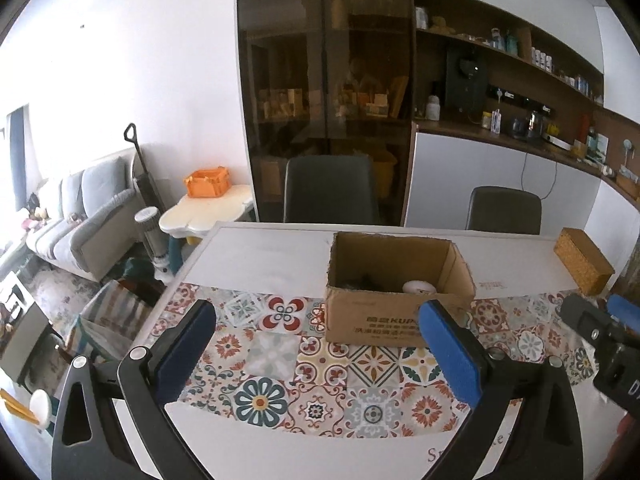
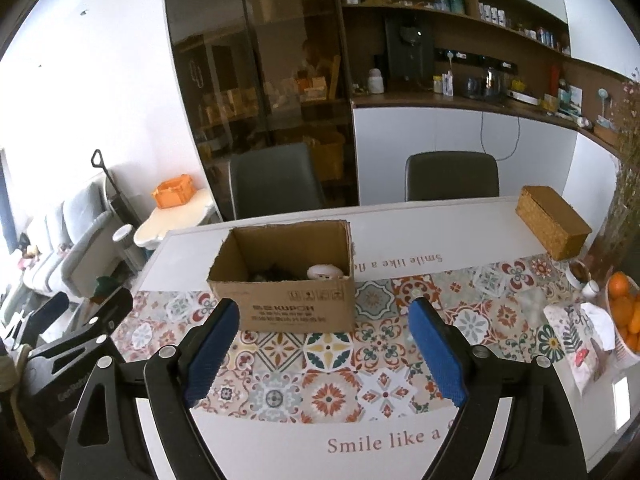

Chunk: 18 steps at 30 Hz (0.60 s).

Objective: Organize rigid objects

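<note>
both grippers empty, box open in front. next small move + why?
Probably ease the right hand-held gripper forward and up over the cardboard box rim to look in. Both it and the left hand-held gripper are open and empty; the box already holds a white round item and dark items, and no loose item lies on the patterned mat nearby.

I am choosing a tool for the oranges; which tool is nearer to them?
Right. The right tool has the oranges close on its right side. The left tool sits further left and does not see them.
</note>
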{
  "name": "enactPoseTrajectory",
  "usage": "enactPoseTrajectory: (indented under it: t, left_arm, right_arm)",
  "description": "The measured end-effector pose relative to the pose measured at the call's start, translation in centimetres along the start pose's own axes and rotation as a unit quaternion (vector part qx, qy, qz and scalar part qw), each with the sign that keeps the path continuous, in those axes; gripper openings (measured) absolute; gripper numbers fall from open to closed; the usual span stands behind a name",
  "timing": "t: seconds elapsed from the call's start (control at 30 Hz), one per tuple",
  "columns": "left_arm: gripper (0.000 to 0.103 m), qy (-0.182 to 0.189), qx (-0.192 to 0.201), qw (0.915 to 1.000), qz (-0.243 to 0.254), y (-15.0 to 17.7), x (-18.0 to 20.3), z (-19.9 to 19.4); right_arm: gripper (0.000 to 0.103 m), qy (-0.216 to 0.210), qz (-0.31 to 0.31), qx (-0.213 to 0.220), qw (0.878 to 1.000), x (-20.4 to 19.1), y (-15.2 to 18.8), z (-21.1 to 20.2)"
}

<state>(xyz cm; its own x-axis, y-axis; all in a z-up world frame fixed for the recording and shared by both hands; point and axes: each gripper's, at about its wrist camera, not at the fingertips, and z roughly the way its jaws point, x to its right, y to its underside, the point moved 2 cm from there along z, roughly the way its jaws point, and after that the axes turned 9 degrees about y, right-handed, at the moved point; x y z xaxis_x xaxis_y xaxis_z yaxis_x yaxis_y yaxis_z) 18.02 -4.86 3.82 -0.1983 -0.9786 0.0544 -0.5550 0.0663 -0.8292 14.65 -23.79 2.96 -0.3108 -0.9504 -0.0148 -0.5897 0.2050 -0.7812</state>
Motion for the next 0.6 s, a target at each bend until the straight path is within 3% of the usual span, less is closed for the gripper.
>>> enactPoseTrajectory:
  t: [0.6]
  left_arm:
    - [0.103, 0.007, 0.019, 0.9997, 0.012, 0.7, 0.8, -2.8]
  right_arm:
    - [0.087, -0.015, 0.002, 0.023, 1.0, 0.9, 1.3, -3.0]
